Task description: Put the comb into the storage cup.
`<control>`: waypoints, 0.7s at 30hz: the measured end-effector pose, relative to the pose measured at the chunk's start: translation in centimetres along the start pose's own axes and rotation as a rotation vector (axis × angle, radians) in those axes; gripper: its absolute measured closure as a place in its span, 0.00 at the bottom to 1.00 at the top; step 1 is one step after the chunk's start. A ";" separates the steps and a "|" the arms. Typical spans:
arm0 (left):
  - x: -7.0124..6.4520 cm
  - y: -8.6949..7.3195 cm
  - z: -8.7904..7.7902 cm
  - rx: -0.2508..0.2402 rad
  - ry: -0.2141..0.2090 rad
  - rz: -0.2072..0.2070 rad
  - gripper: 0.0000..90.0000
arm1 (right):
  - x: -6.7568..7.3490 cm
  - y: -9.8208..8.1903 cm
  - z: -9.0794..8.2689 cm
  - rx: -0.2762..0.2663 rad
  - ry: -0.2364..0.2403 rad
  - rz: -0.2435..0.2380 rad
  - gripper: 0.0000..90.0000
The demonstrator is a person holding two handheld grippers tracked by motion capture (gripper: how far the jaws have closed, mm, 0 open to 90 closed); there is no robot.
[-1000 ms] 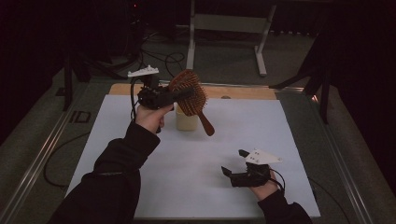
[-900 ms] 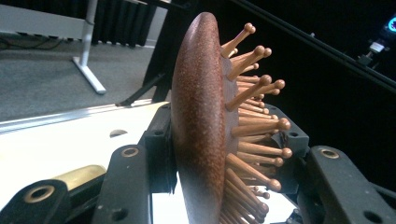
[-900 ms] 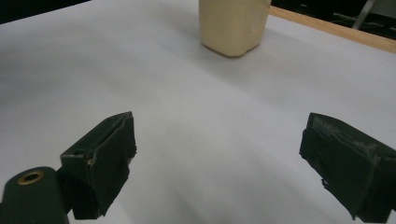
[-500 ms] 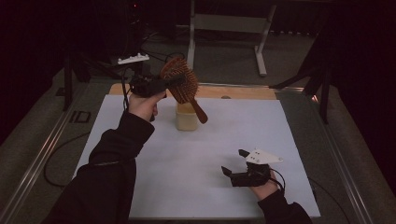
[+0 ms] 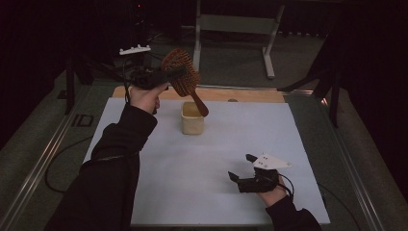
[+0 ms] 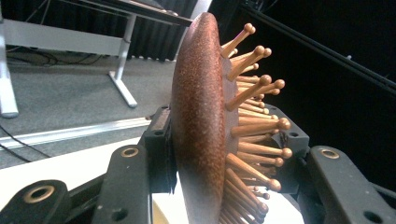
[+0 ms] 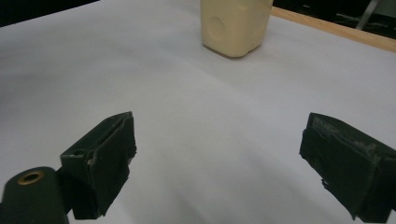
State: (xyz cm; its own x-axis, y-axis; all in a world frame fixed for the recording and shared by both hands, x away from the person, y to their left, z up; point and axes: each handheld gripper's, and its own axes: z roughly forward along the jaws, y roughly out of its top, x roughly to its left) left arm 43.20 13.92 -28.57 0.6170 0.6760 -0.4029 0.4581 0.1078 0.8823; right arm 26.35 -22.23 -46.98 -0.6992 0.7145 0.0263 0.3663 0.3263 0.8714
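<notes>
A brown wooden hairbrush (image 5: pixel 182 71) with peg bristles hangs in the air over the table's far left part, its handle (image 5: pixel 198 103) slanting down toward a cream square container (image 5: pixel 192 118). My left gripper (image 5: pixel 166 77) is shut on the brush head; in the left gripper view the head (image 6: pixel 201 135) stands edge-on between the jaws, bristles (image 6: pixel 254 126) pointing right. My right gripper (image 5: pixel 243 167) rests near the front right of the white sheet, open, nothing between its pads (image 7: pixel 100 158). The container (image 7: pixel 236 25) lies ahead of it.
A white sheet (image 5: pixel 211 159) covers the table, with a wooden strip (image 5: pixel 240 94) along its far edge. A metal rail (image 5: pixel 43 163) runs down the left side. Beyond the table stand a grey table frame (image 5: pixel 231 29) and dark floor with cables.
My left hand has carried the brush up and toward the far side, so its handle end now hangs just over the container. The right hand has kept still.
</notes>
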 end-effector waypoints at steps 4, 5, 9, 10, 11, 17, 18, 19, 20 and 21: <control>0.6 -0.1 0.2 -0.004 0.018 -0.007 0.60 | 0.0 0.0 0.0 -0.004 0.002 0.000 0.11; 0.7 -0.1 0.2 -0.005 0.024 -0.003 0.60 | 0.0 0.0 0.0 -0.002 0.001 -0.002 0.11; 1.3 -0.2 0.5 -0.011 0.054 -0.005 0.60 | 0.1 0.0 0.1 0.000 0.005 0.004 0.11; 1.5 -0.3 0.5 -0.013 0.061 -0.005 0.60 | 0.1 0.0 0.1 0.001 0.005 0.004 0.11; 1.6 -0.3 0.5 -0.014 0.065 -0.009 0.60 | 0.1 0.0 0.1 0.000 0.006 0.004 0.11; 2.4 -0.6 1.1 -0.017 0.110 -0.002 0.60 | 0.0 0.0 0.1 0.003 0.007 -0.003 0.11; 2.5 -0.6 1.2 -0.014 0.113 -0.005 0.60 | 0.1 0.0 0.1 0.003 0.007 -0.003 0.11; 2.7 -0.7 1.4 -0.016 0.115 -0.013 0.60 | 0.1 0.0 0.1 0.003 0.008 -0.005 0.11; 2.8 -0.8 1.4 -0.015 0.113 -0.015 0.60 | 0.0 0.0 0.1 0.002 0.010 -0.003 0.11; 2.9 -0.9 1.6 -0.014 0.114 -0.019 0.60 | 0.0 0.0 0.1 0.001 0.011 -0.002 0.11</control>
State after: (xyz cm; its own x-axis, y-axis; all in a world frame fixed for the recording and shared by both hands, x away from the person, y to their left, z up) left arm 45.57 14.63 -30.91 0.5310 0.7520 -0.3905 0.4597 0.1315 0.8783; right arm 26.34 -22.17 -47.02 -0.7063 0.7072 0.0299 0.3657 0.3284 0.8709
